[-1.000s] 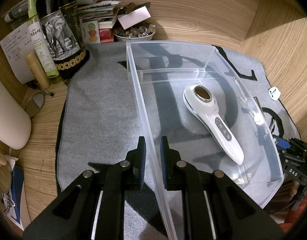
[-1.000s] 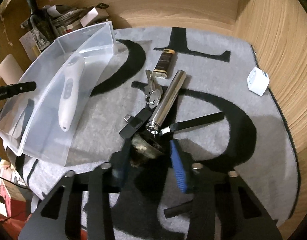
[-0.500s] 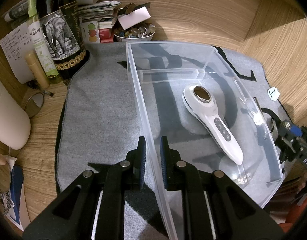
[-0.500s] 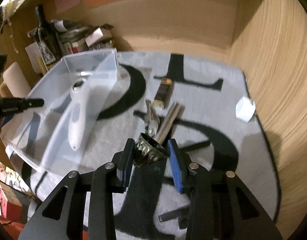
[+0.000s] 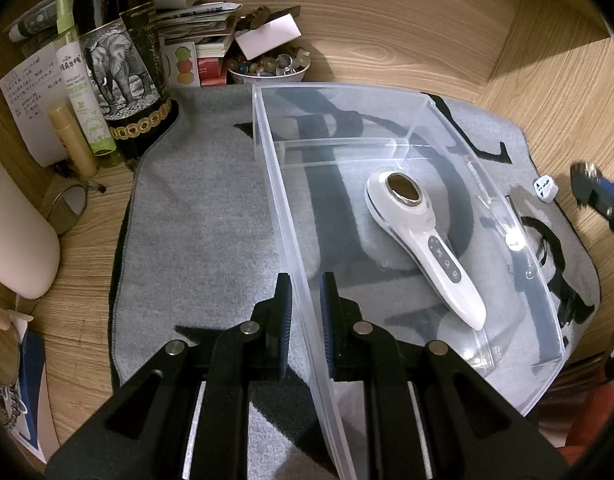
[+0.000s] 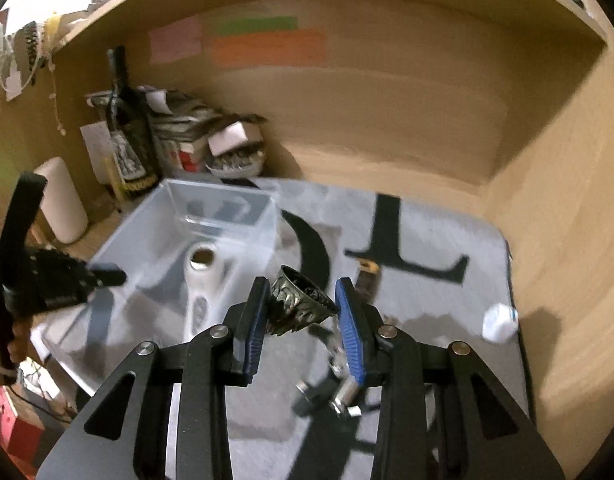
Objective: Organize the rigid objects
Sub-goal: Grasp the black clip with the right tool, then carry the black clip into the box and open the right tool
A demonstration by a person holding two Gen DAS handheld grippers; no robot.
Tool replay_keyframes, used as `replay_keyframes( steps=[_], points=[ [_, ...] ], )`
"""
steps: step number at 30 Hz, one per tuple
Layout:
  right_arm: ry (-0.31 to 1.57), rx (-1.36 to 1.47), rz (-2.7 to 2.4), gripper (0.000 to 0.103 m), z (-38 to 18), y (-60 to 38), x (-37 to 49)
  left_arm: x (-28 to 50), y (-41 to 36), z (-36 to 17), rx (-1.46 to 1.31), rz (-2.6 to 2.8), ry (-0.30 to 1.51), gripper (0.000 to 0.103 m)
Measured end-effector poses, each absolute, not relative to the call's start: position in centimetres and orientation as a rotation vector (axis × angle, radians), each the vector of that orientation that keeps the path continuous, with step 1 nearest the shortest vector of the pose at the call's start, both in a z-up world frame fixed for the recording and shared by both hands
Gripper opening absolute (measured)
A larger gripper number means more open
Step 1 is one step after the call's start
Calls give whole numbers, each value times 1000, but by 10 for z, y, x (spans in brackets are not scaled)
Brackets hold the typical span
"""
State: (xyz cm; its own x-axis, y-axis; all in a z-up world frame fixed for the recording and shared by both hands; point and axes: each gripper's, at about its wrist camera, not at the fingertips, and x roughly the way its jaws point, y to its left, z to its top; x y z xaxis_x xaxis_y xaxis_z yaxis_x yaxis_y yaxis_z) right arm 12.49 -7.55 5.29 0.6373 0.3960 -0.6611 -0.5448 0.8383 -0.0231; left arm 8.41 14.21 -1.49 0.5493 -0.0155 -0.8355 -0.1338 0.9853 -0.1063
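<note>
While left gripper (image 5: 306,312) pinches bin wall (image 5: 291,256), right gripper (image 6: 303,320) clasps tilted cup (image 6: 301,300), mouth up-right.

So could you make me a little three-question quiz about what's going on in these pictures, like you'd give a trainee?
1. True or false: the left gripper is shut on the side wall of the clear plastic bin.
2. Multiple choice: what does the right gripper hold? A) a bunch of keys B) an ornate dark metal cup C) a white cube
3. Fill in: the only thing lying inside the bin is a white handheld ______.

Key: 1 true; 2 B; 3 device (it has a round metal head and buttons on its handle).
</note>
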Motion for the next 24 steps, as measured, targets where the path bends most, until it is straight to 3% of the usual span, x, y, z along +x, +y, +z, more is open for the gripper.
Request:
replay_keyframes(
  steps=[13, 24],
  points=[
    [706, -290, 725, 31, 55, -5, 130, 85, 142, -14, -160, 70, 989, 14],
    [857, -430, 809, 31, 17, 42, 131, 84, 143, -15, -161, 61, 981, 14]
  ],
)
